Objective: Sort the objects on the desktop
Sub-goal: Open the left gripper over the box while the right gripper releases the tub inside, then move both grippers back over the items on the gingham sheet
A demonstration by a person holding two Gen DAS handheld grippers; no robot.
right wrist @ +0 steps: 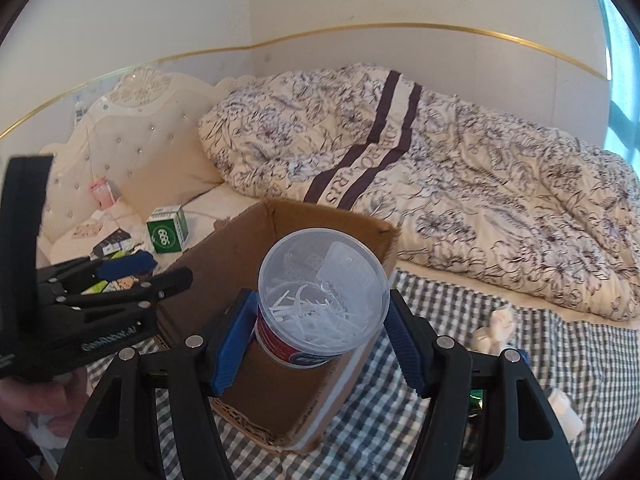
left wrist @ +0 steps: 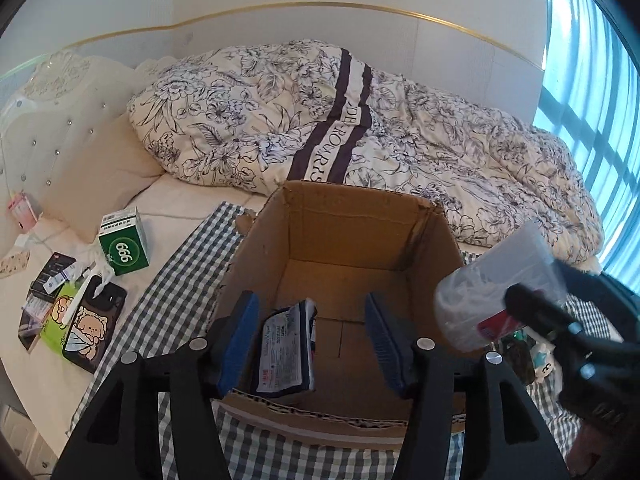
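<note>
An open cardboard box (left wrist: pixel 348 232) stands on a checked cloth on the bed. In the left wrist view my left gripper (left wrist: pixel 310 320) hangs over the box's near edge, open, its blue pads apart. Below and between them a flat blue-and-white packet (left wrist: pixel 286 354) leans inside the box, untouched by the pads. My right gripper (right wrist: pixel 320 320) is shut on a clear lidded tub (right wrist: pixel 324 300) with a red label and white plastic picks inside. The tub hovers above the near right corner of the box (right wrist: pixel 224 264). The tub (left wrist: pixel 496 292) also shows at the right of the left wrist view.
A green carton (left wrist: pixel 124 246) marked 999, a cartoon phone case (left wrist: pixel 88 320) and small packets lie on the sheet left of the box. A floral duvet (left wrist: pixel 360 120) is piled behind. A white figurine (right wrist: pixel 494 328) sits on the checked cloth (right wrist: pixel 520 320) at right.
</note>
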